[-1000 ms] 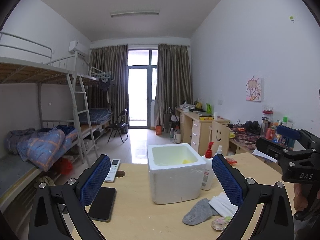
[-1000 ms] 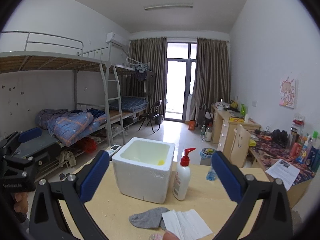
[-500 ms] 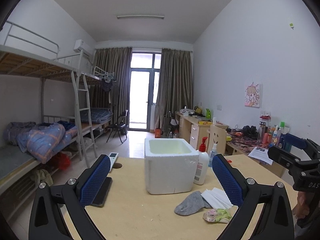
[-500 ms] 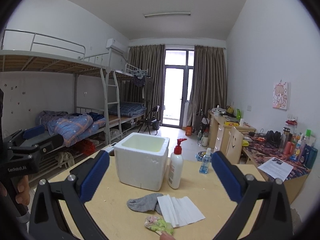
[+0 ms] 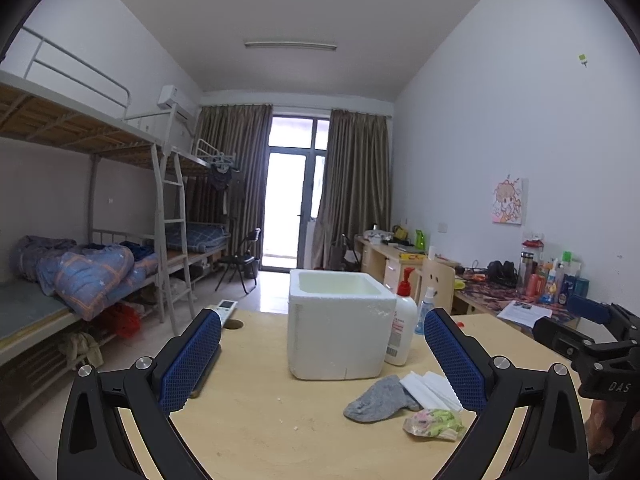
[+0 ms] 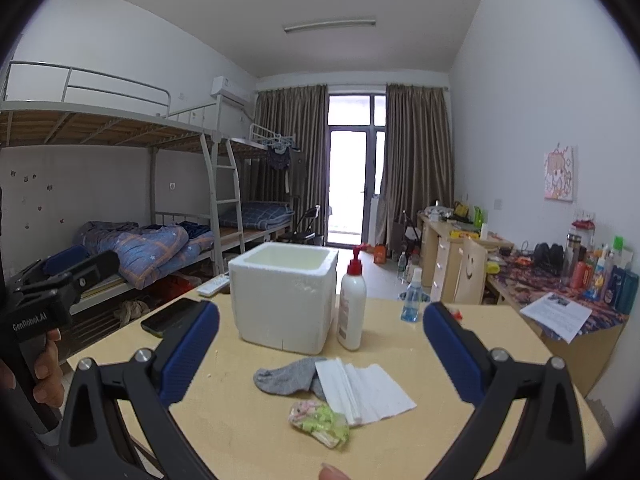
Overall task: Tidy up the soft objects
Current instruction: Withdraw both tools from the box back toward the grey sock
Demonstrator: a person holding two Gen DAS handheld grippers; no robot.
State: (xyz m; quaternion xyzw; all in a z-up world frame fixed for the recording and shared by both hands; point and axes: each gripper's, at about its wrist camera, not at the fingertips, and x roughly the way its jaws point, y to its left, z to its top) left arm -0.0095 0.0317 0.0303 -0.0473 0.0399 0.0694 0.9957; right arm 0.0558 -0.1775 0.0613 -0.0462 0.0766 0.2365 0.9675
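2 grippers: your left gripper (image 5: pixel 322 358) and right gripper (image 6: pixel 320 354) both spread wide, holding nothing.
Sock: grey sock (image 6: pixel 290 376) touches the tissues (image 6: pixel 366 394), near the table's (image 6: pixel 248 432) front edge.

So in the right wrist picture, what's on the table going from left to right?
Black phone → white foam box → lotion pump bottle → small blue bottle.

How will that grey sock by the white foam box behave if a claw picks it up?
The crumpled grey fabric sock will probably go floppy and dangle, since it lies limp on the table. It looks light. Its edge sits under the white folded tissue paper, so lifting may drag that along.
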